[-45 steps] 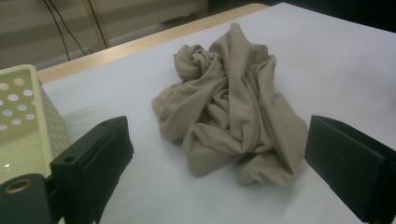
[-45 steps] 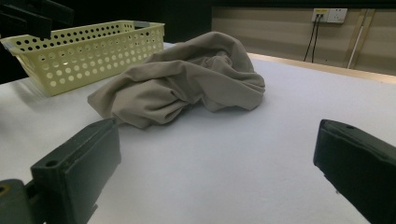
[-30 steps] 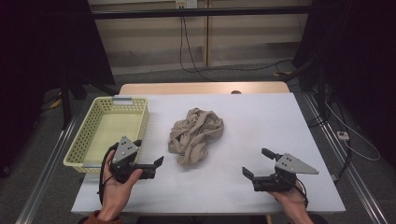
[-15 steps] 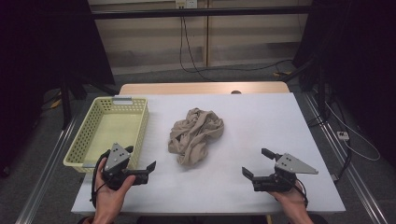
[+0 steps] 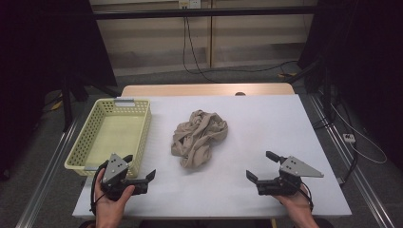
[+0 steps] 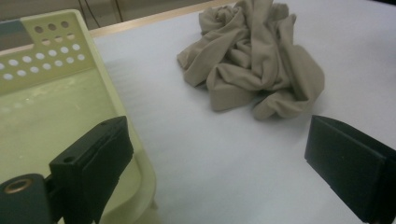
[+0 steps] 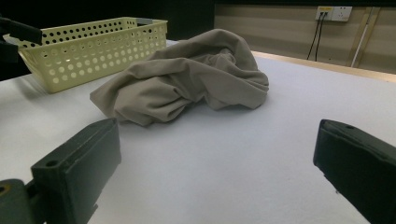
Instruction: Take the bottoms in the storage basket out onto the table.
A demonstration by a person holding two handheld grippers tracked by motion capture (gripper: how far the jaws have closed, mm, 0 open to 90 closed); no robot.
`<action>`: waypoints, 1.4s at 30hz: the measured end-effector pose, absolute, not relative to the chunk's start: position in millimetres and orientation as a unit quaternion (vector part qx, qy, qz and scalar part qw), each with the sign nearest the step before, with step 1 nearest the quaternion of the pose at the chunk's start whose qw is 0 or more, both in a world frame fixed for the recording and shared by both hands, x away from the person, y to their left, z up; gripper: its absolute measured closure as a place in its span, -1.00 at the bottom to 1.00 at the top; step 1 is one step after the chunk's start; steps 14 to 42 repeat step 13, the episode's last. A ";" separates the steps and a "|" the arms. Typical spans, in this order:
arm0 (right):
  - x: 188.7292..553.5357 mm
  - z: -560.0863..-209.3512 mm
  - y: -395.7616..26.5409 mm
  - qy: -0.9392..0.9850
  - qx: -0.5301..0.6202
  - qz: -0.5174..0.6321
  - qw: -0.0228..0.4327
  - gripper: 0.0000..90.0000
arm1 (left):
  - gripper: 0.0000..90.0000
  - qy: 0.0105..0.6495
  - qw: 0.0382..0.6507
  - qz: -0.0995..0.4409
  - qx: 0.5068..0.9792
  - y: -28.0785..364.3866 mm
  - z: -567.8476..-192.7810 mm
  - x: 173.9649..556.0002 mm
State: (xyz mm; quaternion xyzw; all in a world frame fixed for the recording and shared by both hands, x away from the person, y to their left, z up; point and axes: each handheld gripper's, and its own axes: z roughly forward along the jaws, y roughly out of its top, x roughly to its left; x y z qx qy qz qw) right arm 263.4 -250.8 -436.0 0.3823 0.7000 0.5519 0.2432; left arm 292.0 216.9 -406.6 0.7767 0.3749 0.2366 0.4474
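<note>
A crumpled beige cloth point(image 5: 198, 137) lies in a heap at the middle of the white table point(image 5: 266, 123). My left gripper point(image 5: 140, 167) is open near the front left, beside the front right corner of the yellow basket point(image 5: 114, 135), its jaws pointing toward the cloth. In the left gripper view the cloth point(image 6: 252, 65) lies ahead of the open gripper point(image 6: 219, 163), which holds nothing. My right gripper point(image 5: 260, 165) is open at the front right, empty. In the right gripper view the cloth point(image 7: 187, 79) sits beyond the open gripper point(image 7: 217, 172).
The perforated yellow basket point(image 6: 56, 93) is empty and runs along the table's left edge; its wall point(image 7: 93, 46) shows behind the cloth in the right gripper view. Cables and a dark floor surround the table. A wooden strip point(image 5: 204, 90) borders the far edge.
My left gripper has drawn back toward the table's front edge and slightly left, next to the basket's corner. The right gripper and the cloth have not moved.
</note>
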 end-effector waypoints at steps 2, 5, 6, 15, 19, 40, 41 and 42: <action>262.6 -435.7 -250.5 0.701 0.381 0.553 0.243 -0.98 | -0.84 0.380 0.454 0.233 0.771 219.4 -409.1 290.8; 262.1 -435.8 -249.2 0.704 0.376 0.551 0.243 -0.98 | -0.84 0.388 0.456 0.236 0.765 221.5 -410.1 289.2; 262.0 -435.8 -248.8 0.705 0.375 0.551 0.242 -0.98 | -0.85 0.387 0.454 0.236 0.767 222.0 -409.8 288.6; 263.2 -436.8 -248.8 0.706 0.374 0.551 0.240 -0.98 | -0.85 0.380 0.458 0.236 0.768 219.2 -410.6 288.0; 263.2 -436.8 -248.8 0.706 0.374 0.551 0.240 -0.98 | -0.85 0.380 0.458 0.236 0.768 219.2 -410.6 288.0; 263.2 -436.8 -248.8 0.706 0.374 0.551 0.240 -0.98 | -0.85 0.380 0.458 0.236 0.768 219.2 -410.6 288.0; 263.2 -436.8 -248.8 0.706 0.374 0.551 0.240 -0.98 | -0.85 0.380 0.458 0.236 0.768 219.2 -410.6 288.0; 263.2 -436.8 -248.8 0.706 0.374 0.551 0.240 -0.98 | -0.85 0.380 0.458 0.236 0.768 219.2 -410.6 288.0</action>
